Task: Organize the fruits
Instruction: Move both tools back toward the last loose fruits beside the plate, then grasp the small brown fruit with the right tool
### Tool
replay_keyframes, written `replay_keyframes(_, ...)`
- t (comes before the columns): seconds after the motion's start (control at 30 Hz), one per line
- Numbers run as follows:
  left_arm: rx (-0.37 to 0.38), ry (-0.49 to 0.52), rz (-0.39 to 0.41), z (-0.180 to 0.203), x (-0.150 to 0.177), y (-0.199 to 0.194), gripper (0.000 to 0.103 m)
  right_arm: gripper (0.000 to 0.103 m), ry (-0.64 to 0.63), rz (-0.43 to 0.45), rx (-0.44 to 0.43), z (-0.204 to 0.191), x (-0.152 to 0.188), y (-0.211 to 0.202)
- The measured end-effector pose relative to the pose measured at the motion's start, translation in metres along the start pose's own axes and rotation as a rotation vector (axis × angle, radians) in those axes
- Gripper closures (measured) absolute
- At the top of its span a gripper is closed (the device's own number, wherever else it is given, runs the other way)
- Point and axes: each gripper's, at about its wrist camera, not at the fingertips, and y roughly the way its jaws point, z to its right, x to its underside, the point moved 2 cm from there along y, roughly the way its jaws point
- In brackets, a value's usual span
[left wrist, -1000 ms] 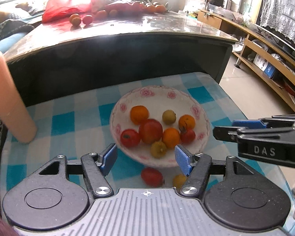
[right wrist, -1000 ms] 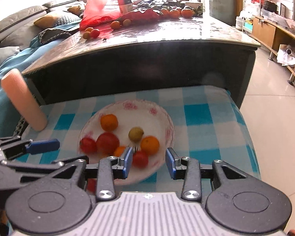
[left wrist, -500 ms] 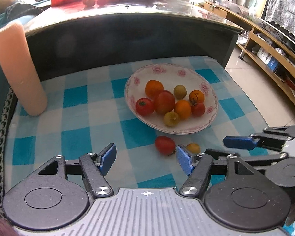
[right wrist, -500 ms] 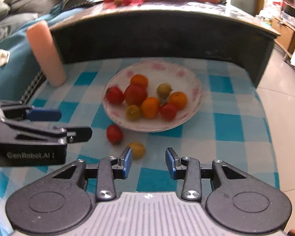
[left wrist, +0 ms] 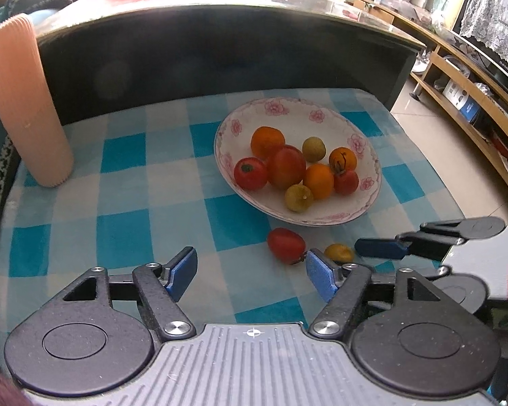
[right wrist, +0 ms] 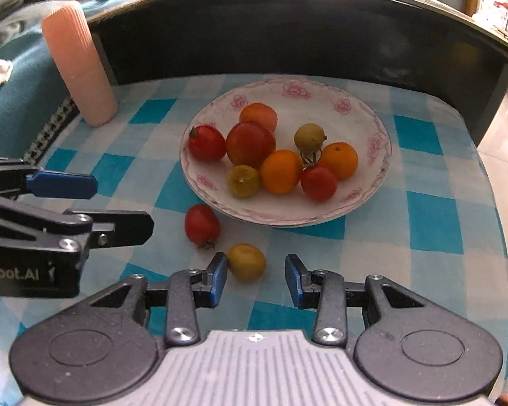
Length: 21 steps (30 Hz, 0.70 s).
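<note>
I see eight fruits in the plate [right wrist: 372, 115]. Two lie on the cloth [left wrist: 125, 223] just before it — a tomato [right wrist: 201, 225] and a yellow fruit [right wrist: 246, 262]. My left gripper [left wrist: 250, 275] is opening, nothing between. My right gripper [right wrist: 255, 277] stands apart — unclenched, the yellow fruit just ahead by its left pad.

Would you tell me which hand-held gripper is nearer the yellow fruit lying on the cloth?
Right. The right hand-held gripper has the yellow fruit almost between its fingers; the left hand-held gripper, jaws opening, sits farther away, beside it.
</note>
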Motion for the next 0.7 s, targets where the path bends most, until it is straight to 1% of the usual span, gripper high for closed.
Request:
replay_keyframes(0.1, 0.014, -0.020, -0.006, -0.001, -0.001, 0.003, 0.025, 0.057, -0.022, -0.009, 0.013, -0.003, 0.002, 0.001)
replay_keyframes(0.13, 0.020, -0.027, -0.009, -0.001, -0.002, 0.005, 0.025, 0.062, -0.019, -0.011, 0.002, -0.003, 0.002, 0.001)
replay_keyframes(0.17, 0.025, -0.034, -0.012, -0.001, -0.002, 0.006, 0.025, 0.063, -0.008, -0.015, -0.011, -0.002, 0.002, 0.000)
replay_keyframes(0.27, 0.045, -0.049, -0.025, 0.002, -0.003, 0.011, 0.025, 0.063, 0.004, -0.013, -0.012, 0.000, 0.002, -0.006)
replay_keyframes(0.4, 0.053, -0.062, -0.040, 0.007, -0.006, 0.022, 0.027, 0.063, 0.021, 0.001, -0.017, 0.005, 0.003, -0.016)
replay_keyframes(0.57, 0.035, -0.059, -0.049, 0.016, -0.009, 0.037, 0.034, 0.063, 0.017, 0.001, 0.016, 0.012, 0.008, -0.022)
replay_keyframes(0.7, 0.019, -0.040, -0.055, 0.023, -0.008, 0.048, 0.044, 0.063, 0.030, -0.010, 0.024, 0.021, 0.010, -0.022)
